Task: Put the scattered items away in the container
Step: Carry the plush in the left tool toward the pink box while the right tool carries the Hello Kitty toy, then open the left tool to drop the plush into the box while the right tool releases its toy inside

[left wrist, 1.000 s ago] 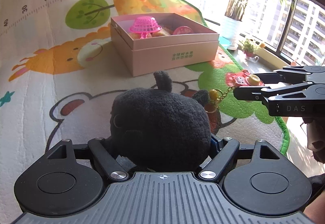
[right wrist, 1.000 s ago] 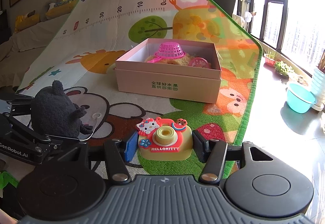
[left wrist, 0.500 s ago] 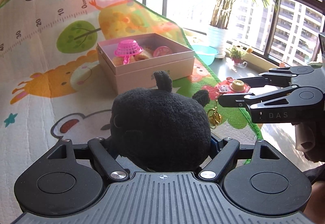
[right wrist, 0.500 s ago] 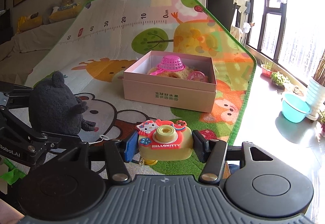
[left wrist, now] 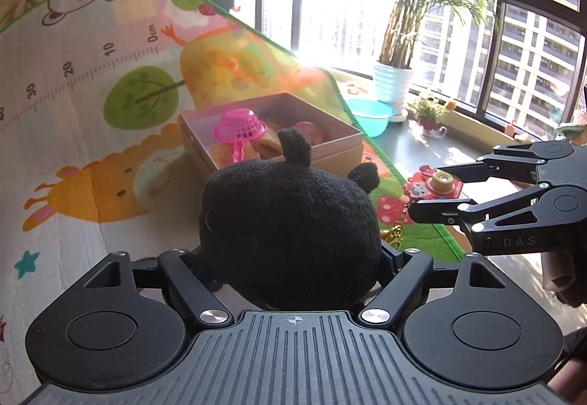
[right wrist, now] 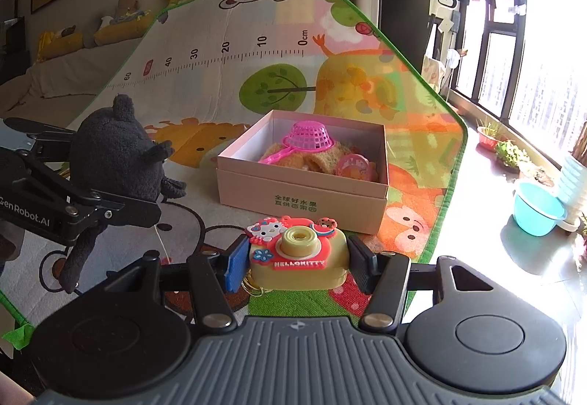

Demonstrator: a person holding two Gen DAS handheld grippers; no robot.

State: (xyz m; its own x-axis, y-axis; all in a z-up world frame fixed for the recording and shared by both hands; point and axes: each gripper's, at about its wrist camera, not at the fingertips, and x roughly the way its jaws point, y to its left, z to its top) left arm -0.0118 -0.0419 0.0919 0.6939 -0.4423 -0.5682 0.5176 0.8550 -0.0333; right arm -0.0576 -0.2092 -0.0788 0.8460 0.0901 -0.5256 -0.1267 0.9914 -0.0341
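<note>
My left gripper (left wrist: 293, 258) is shut on a black plush toy (left wrist: 290, 225) and holds it raised over the play mat; the toy (right wrist: 113, 155) also shows at the left in the right wrist view. My right gripper (right wrist: 297, 261) is shut on a yellow Hello Kitty toy camera (right wrist: 299, 254), also raised; the camera (left wrist: 434, 186) shows at the right in the left wrist view. The pink open box (right wrist: 304, 195) lies ahead on the mat, holding a pink strainer (right wrist: 308, 138), a tan plush and a pink round toy. The box (left wrist: 341, 151) sits partly behind the plush in the left wrist view.
The colourful play mat (right wrist: 220, 74) has a green edge on the right. Beyond it are a bare floor, a teal basin (right wrist: 537, 208), potted plants (left wrist: 394, 82) and windows. A sofa with cushions (right wrist: 62, 45) stands at the far left.
Both grippers have risen and drawn back from the box with their toys still held. The box now looks smaller and farther away in both views.
</note>
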